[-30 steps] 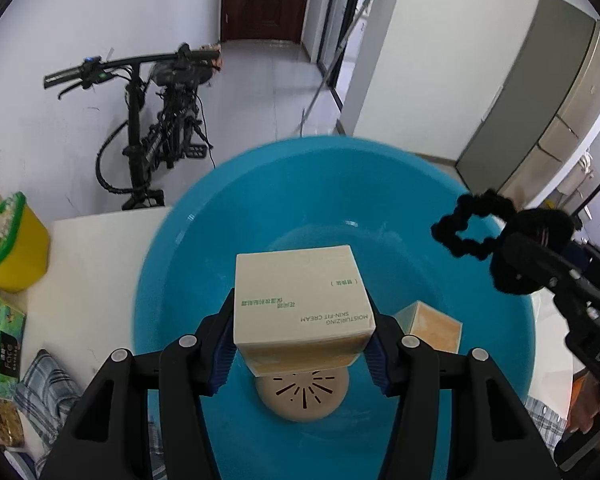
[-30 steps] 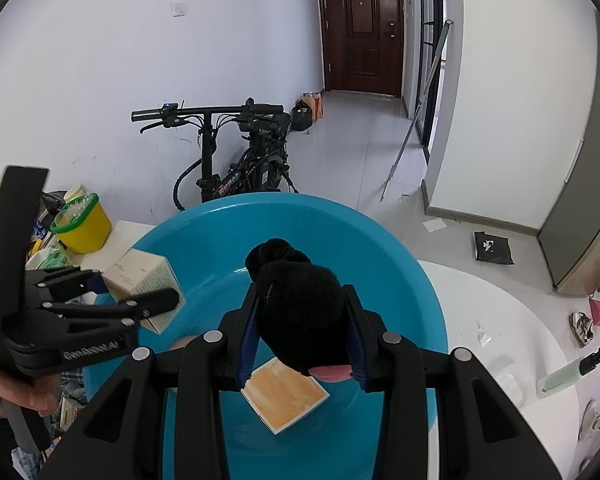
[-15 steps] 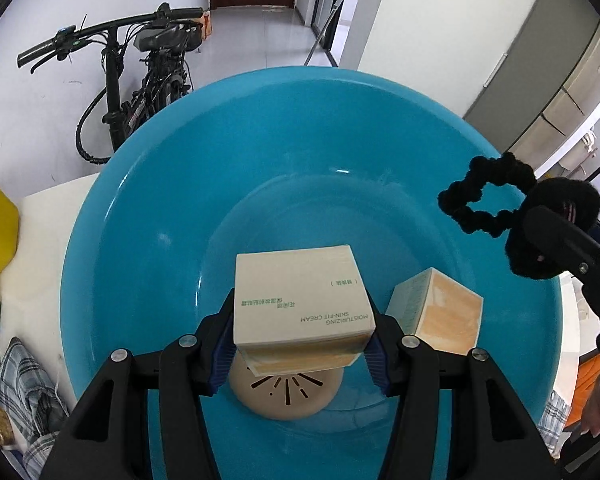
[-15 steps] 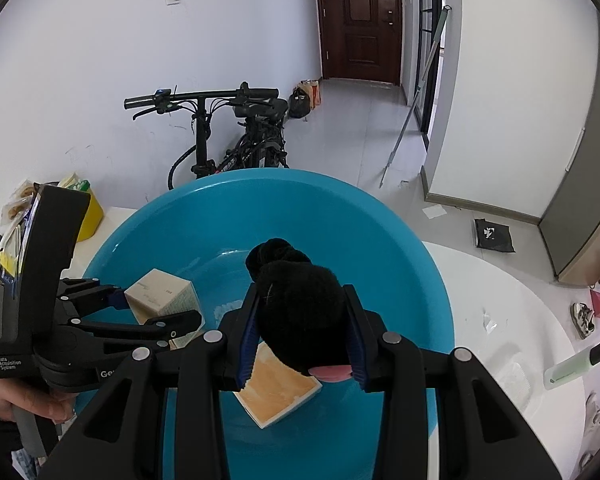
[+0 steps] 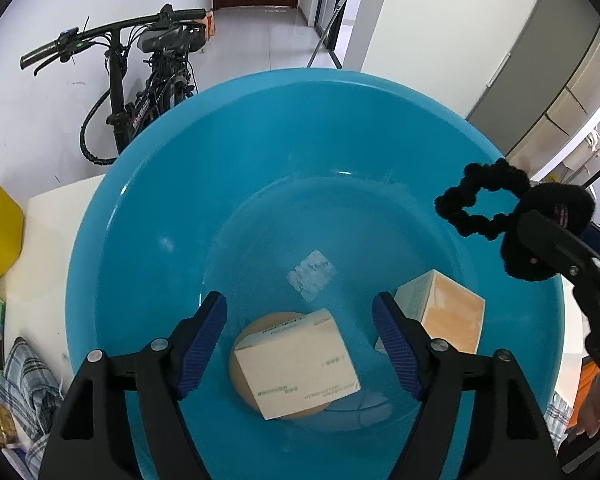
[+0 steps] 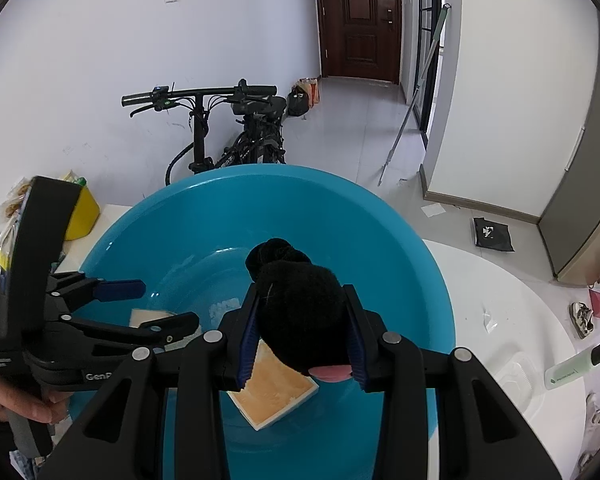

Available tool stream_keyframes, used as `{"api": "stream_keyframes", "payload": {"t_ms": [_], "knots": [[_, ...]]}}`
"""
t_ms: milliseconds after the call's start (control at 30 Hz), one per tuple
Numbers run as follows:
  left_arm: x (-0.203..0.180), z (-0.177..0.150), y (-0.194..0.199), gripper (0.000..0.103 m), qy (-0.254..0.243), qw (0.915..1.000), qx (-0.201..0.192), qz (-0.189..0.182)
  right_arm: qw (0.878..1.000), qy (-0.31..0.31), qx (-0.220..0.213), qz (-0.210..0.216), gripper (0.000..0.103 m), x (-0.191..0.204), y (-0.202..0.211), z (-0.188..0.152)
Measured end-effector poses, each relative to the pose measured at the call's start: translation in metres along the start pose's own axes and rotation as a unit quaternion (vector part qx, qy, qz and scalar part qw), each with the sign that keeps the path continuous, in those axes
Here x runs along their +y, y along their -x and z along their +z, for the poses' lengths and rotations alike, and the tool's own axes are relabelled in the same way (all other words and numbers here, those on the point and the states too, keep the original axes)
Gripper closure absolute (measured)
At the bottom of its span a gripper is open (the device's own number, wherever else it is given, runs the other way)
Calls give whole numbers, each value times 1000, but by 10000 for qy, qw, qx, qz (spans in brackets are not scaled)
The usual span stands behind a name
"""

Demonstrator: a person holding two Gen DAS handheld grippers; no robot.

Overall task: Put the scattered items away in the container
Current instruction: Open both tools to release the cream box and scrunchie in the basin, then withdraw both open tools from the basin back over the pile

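Step in hand: release of the cream box (image 5: 300,364) into the blue basin (image 5: 148,208); deposit of the black hair tie (image 6: 300,316) comes next.
Left gripper (image 5: 300,344): jaws have just been opening; they now stand apart with the box lying loose between and below them, clear of both pads.
Cream box: lies tilted on the round beige disc (image 5: 248,332) on the basin floor, touching it.
Orange-faced box (image 5: 444,316): rests in the basin just beside the right-hand finger of the left gripper.
Right gripper (image 6: 302,344): clenched on the black hair tie, held over the basin interior above the orange-faced box.
Hair tie loop: a scrunched ring projects past the jaws in the left wrist view.
Pink spot at the tie's lower edge: possibly a label; too small to tell.
Procedure, left: lift straight up along the finger line so neither pad catches the box or the neighbouring box.
Procedure, right: bring the tie low inside the wall, then spread the jaws fully; soft fabric tends to cling to the pads.
Risk: the two tools are close together; withdraw the left one first.
Outside the basin: a green bottle (image 6: 576,366) lies on the white table (image 6: 496,292).
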State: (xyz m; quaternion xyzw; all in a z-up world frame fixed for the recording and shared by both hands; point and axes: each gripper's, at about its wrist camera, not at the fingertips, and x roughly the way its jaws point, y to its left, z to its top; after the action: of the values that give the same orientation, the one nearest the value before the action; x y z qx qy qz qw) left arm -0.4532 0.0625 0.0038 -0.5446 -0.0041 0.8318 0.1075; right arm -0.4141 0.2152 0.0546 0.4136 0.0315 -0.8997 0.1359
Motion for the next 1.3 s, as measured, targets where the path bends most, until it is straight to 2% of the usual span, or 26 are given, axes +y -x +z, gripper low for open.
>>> {"api": "stream_keyframes", "payload": {"t_ms": [333, 467, 600, 800, 1033, 1167, 1300], "knots": [[5, 2, 6, 25, 49, 9999, -56, -99, 9992, 112, 304, -220, 62, -2, -22, -8], [8, 1, 9, 25, 142, 9997, -93, -161, 9994, 84, 268, -199, 46, -2, -19, -8], [11, 0, 7, 25, 137, 9999, -22, -44, 9997, 86, 161, -184, 38, -1, -11, -5], [17, -7, 13, 25, 290, 9995, -52, -147, 9996, 127, 140, -186, 38, 1, -6, -7], [17, -21, 45, 25, 285, 9981, -474, -288, 9998, 70, 27, -210, 38, -1, 7, -15], [12, -31, 77, 25, 257, 9937, -982, -469, 9996, 23, -145, -221, 38, 0, 24, -17], [8, -41, 108, 25, 124, 9889, -1436, -356, 9990, 122, -321, -274, 38, 7, 44, -21]]}}
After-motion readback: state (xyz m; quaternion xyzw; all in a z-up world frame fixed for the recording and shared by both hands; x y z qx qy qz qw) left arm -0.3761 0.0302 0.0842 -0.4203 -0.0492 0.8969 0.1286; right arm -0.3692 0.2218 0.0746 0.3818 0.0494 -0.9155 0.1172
